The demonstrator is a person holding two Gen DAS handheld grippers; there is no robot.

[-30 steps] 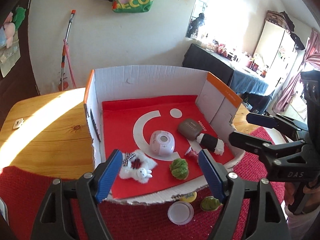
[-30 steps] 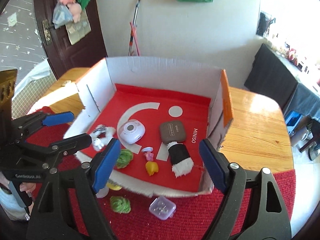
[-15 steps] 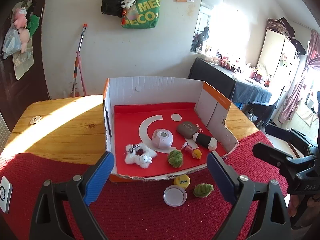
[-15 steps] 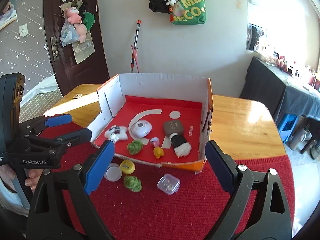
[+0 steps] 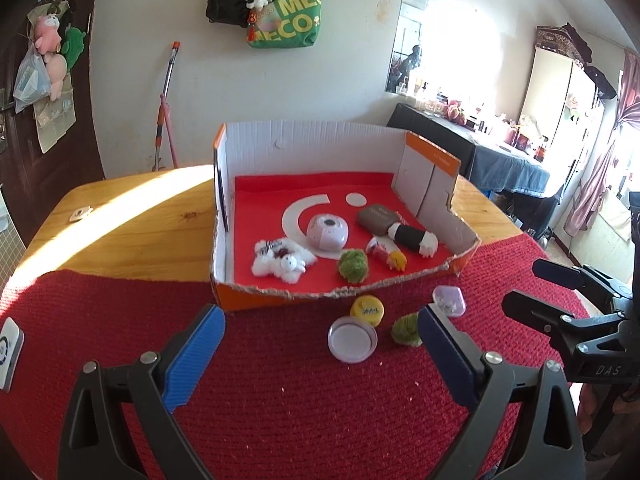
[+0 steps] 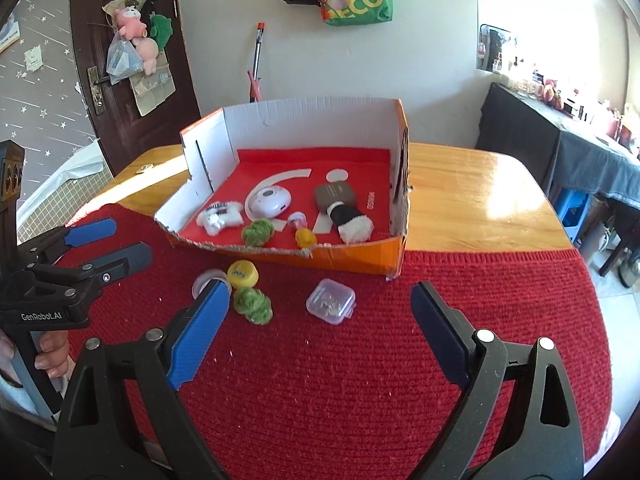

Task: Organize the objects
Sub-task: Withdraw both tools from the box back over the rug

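Note:
An open cardboard box (image 5: 304,136) with a red floor holds a white plush (image 5: 280,262), a pale round device (image 5: 327,232), a brown case (image 5: 374,218) and other small toys. In front of it, on the red knitted mat (image 5: 300,400), lie a yellow cap (image 5: 367,311), a white lid (image 5: 352,339), a green pom-pom (image 5: 406,330) and a small clear box (image 6: 331,301). My left gripper (image 5: 318,320) hangs open over the mat, short of the lid. My right gripper (image 6: 318,292) is open too, with nothing between its fingers, just short of the clear box.
The mat covers the near half of a wooden table (image 6: 472,200). A small white tag (image 5: 80,213) lies on the wood at the left, and a white device (image 5: 10,346) sits at the mat's left edge. A broom (image 5: 166,108) leans on the far wall.
Both grippers have drawn back from over the box to above the mat, and their jaws have widened. The loose things on the mat have come fully into view.

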